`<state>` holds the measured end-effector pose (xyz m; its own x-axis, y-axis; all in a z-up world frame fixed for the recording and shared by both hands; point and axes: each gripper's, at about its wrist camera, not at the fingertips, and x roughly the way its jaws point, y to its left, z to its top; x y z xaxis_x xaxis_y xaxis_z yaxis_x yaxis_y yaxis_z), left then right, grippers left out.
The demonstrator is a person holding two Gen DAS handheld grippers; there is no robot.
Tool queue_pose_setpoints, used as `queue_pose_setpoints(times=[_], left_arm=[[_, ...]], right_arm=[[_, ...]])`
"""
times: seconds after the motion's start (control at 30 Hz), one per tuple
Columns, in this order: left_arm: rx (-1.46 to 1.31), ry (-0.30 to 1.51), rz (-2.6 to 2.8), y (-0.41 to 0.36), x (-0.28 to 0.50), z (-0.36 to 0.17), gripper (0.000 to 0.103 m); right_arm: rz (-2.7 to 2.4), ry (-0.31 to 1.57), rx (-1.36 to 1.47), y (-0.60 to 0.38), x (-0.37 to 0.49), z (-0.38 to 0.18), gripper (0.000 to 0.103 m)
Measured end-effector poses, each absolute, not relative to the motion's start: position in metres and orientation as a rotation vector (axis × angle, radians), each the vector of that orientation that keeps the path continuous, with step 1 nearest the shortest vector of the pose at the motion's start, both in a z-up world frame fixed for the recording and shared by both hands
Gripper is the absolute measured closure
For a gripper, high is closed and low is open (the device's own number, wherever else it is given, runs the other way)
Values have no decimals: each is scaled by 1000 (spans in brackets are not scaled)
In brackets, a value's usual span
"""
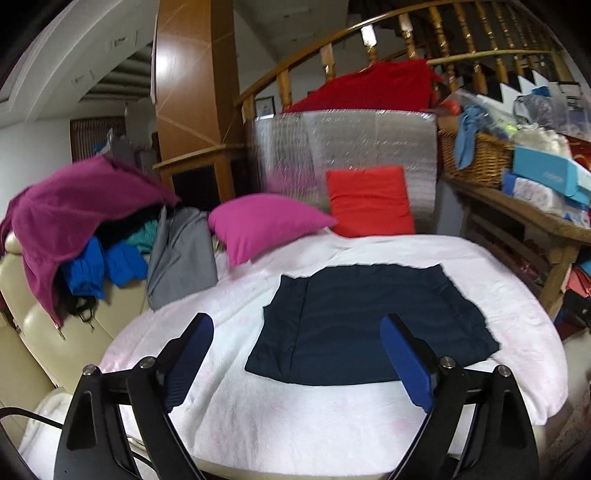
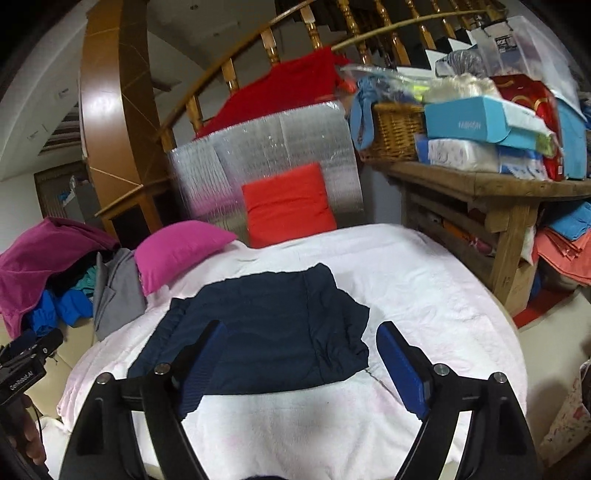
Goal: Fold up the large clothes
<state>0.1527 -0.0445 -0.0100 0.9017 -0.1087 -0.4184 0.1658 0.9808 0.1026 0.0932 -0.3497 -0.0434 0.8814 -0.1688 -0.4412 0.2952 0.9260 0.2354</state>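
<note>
- navy garment point(image 1: 369, 328): your task piece. it lies folded into a flat, roughly square stack on the white blanket point(image 1: 295, 417), near the blanket's middle, free of both tools.
- left gripper point(image 1: 297, 354): your jaws stand spread wide, blue pads apart, nothing between them. the tool hangs over the near edge of the navy garment and is not touching it.
- right gripper point(image 2: 299, 363): jaws likewise spread wide and empty. one blue pad shows in front of the navy garment's near side, the other over bare blanket just right of it; no contact can be seen.
- pink cushion point(image 1: 266, 225): beyond the navy garment, to its far left, at the blanket's back edge.
- red cushion point(image 1: 371, 201): beyond the navy garment, straight behind it, propped upright against the silver padded panel point(image 1: 343, 147).
- clothes pile point(image 1: 85, 236): well left of the navy garment, off the blanket, on a cream seat; magenta, blue, teal and grey pieces heaped together.
- wooden shelf point(image 2: 491, 188): right of the navy garment, beside the blanket, carrying a wicker basket point(image 2: 395, 133) and boxes.
- red cloth point(image 1: 369, 85): far behind the navy garment, draped over the top of the silver padded panel, beneath the stair railing point(image 1: 424, 26).
- second handheld device point(image 2: 26, 358): at the far left edge of the right wrist view, left of the navy garment, partly cut off.
</note>
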Motion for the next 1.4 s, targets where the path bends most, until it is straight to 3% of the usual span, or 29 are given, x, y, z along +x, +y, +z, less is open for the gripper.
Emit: queue_pose_setpoints(times=[0.47,0.63,1.03,1.4], left_arm=[[152,283,-159,-58,37,48,0],[191,245,-157,-60,14,57,0],[151,241,-154,-49,-4,67,0],[155,231,-153,-50,-8,69,0]], right_arm=[[-271,458,302,-322,-4,-3,11],[-265,395,315,-307,-34,9,2],[-284,299,270,-290,-70,33,0],[-280,321,230,-281,-70,32,0]])
